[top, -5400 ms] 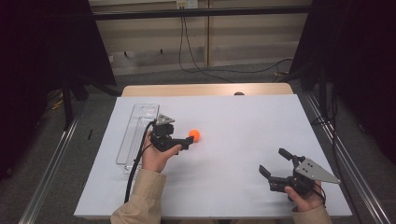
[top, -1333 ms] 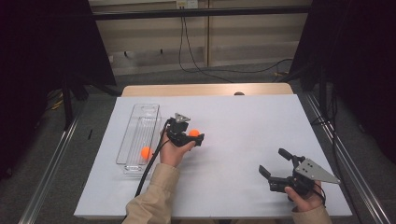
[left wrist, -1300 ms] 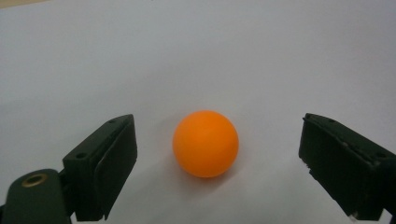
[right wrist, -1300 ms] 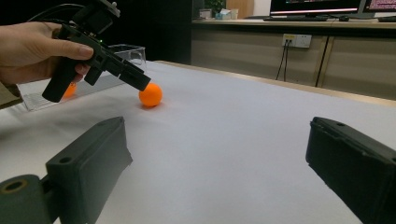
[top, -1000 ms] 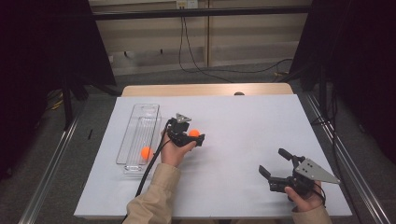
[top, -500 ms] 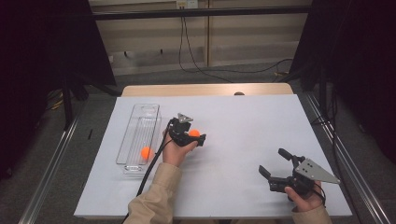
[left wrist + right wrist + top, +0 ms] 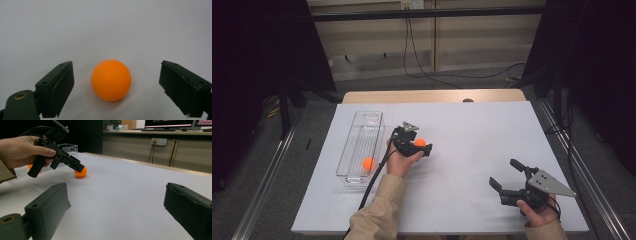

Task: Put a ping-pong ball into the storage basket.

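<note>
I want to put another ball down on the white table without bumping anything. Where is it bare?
Bare: the white table between the left gripper and the right gripper, and its far right part. Crowded: the left, where the clear tray with an orange ball sits near the ball between the left gripper's jaws.

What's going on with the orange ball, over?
Left tongs open, straddling orange ball on the white table, not touching. Right tongs open, empty. Second ball in clear tray. Nothing blocking.

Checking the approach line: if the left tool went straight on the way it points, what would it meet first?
The orange ball on the table, lying between the left tool's open jaws, untouched.
</note>
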Motion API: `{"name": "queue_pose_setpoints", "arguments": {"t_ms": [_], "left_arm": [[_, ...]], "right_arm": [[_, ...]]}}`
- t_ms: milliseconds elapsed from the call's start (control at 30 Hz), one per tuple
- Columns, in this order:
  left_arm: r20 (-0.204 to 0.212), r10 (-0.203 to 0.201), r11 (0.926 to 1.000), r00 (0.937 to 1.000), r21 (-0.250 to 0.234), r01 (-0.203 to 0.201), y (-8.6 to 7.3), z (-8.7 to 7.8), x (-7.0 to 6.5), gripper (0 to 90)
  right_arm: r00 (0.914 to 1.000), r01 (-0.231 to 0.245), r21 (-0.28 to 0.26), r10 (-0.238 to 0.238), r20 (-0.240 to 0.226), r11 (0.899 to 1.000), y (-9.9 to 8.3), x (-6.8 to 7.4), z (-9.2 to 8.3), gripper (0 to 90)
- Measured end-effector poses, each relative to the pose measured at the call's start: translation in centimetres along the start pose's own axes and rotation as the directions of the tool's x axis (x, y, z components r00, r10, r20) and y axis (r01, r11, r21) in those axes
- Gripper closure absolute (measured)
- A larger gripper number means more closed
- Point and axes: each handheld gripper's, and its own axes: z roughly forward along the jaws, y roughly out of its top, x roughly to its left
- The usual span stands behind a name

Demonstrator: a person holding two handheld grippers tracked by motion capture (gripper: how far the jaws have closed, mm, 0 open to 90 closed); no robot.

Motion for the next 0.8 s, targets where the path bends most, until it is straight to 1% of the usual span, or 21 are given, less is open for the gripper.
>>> {"name": "queue_pose_setpoints", "arguments": {"t_ms": [400,533,600,800], "left_arm": [[0.0,-0.003,1.0,1.0,0.005,0.003,-0.04,0.23,0.02,13.8],[-0.004,0.006,0.9999,1.0,0.009,-0.006,-0.04,0.25,0.12,13.9],[-0.001,-0.003,1.0,1.0,0.009,0.003,-0.09,0.34,0.09,14.3],[0.0,0.001,0.9999,1.0,0.011,-0.001,-0.08,0.44,0.07,15.7]], "right_arm": [[1.0,-0.001,0.001,0.001,0.0,1.0,-0.01,0.0,0.01,4.9],[1.0,-0.001,0.001,0.001,-0.001,1.0,-0.01,0.01,0.01,4.9],[1.0,0.0,0.001,0.0,-0.001,1.0,-0.02,-0.01,0.01,4.9],[1.0,0.0,0.001,0.0,-0.001,1.0,-0.02,0.0,0.01,4.9]]}}
